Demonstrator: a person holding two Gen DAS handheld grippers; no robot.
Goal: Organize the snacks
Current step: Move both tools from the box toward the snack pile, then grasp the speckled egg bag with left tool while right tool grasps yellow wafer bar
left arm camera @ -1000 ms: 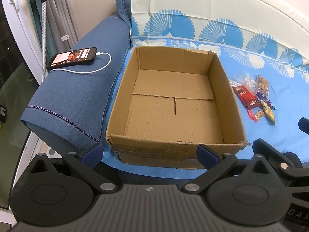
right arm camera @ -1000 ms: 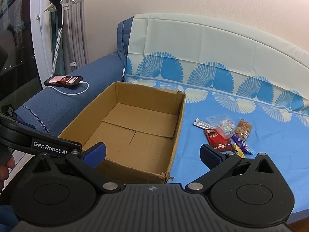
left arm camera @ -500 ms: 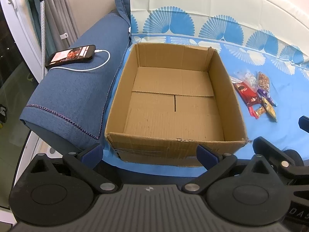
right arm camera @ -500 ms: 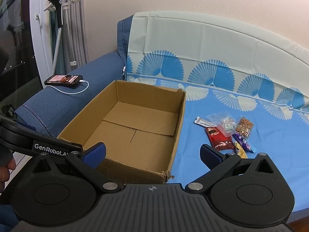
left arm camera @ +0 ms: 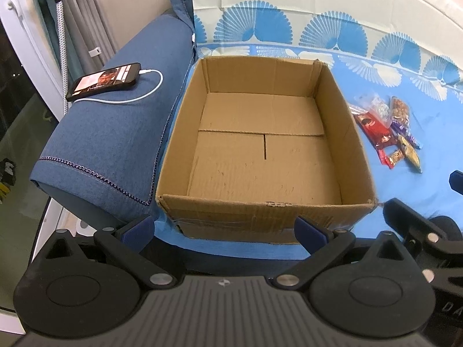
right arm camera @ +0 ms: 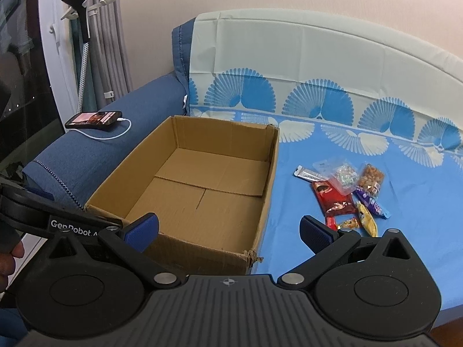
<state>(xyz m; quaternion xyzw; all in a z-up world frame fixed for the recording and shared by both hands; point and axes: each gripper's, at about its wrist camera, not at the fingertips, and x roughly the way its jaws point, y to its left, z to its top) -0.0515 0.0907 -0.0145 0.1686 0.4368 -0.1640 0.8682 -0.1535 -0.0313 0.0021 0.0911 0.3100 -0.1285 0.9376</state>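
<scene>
Presently, both grippers hang in the air at the near edge of the sofa seat, each holding nothing. The left gripper (left arm camera: pixel 224 230) has its blue-padded fingers (left arm camera: pixel 136 230) spread wide, and straight ahead of them, just beyond their tips, stands the cardboard box (left arm camera: pixel 260 219). The box is open at the top, its floor bare, flaps folded flat inside. It rests on the blue sheet (right arm camera: pixel 318 231) with the fan pattern, its left wall against the denim-covered armrest (left arm camera: pixel 115 144).

The right gripper (right arm camera: pixel 228 230) likewise has its fingers (right arm camera: pixel 317 235) set apart. Its left finger is over the box's near right corner; its right finger sits just short of the snacks (right arm camera: pixel 347 193). These lie in a loose cluster on the sheet, outside the box and to its right: a red packet (right arm camera: pixel 332 201), a clear bag of small sweets (right arm camera: pixel 344 176), a pack of nuts (right arm camera: pixel 370 175), a purple wrapper (right arm camera: pixel 371 204), a yellow wrapper (right arm camera: pixel 366 221) and a silver bar (right arm camera: pixel 306 173), several overlapping.

On the armrest, ahead and to the left of both pairs of fingers, a phone (left arm camera: pixel 104 81) lies face up, screen lit, with a white cable (left arm camera: pixel 139 95) plugged in. A person's hand (right arm camera: pixel 8 257) shows at the left edge of the right wrist view.
</scene>
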